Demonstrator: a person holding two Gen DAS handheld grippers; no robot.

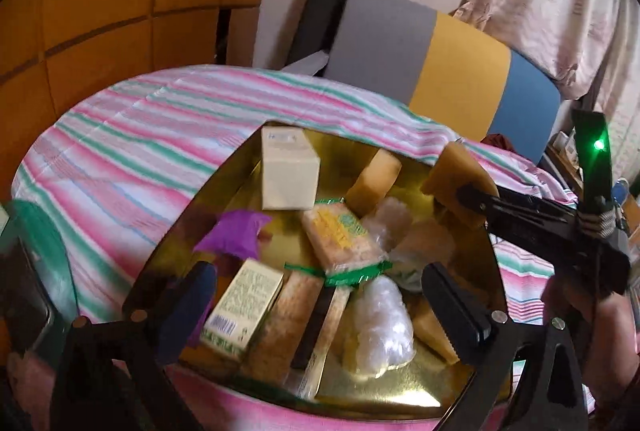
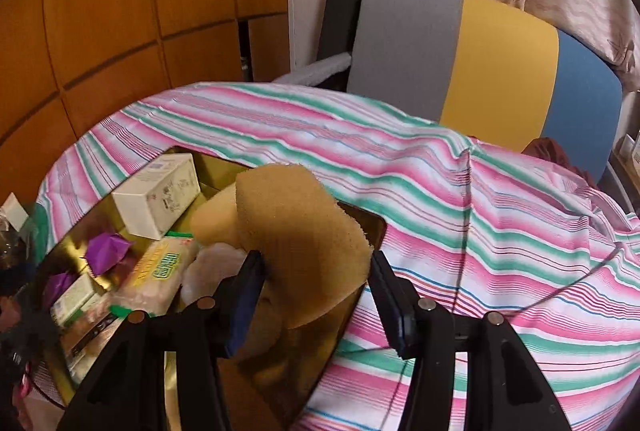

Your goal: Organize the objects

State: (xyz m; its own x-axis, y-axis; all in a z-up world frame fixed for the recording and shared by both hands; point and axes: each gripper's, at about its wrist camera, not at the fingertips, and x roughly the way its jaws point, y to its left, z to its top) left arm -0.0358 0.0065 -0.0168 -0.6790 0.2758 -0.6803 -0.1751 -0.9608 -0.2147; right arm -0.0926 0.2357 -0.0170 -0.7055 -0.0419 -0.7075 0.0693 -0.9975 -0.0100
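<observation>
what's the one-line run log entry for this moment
right gripper: shut on tan sponge, above gold tray | left gripper: open over tray | cracker pack, cream box in tray

Your left gripper (image 1: 320, 305) is all black plastic: two triangular arms with cut-out windows, each ending in a dark navy, ribbed rubber pad (image 1: 188, 307). Silver round rivets (image 1: 138, 315) sit at the finger joints, four of them across the frame. Your right gripper (image 2: 318, 295) is the same build, black angular arms with triangular openings, navy pads (image 2: 244, 307), shiny silver pins (image 2: 426, 306) at the pivots. Seen from the left camera, that right unit carries a black upright stalk with a glowing green light (image 1: 599, 145) and a coiled silver spring (image 1: 600, 221).
</observation>
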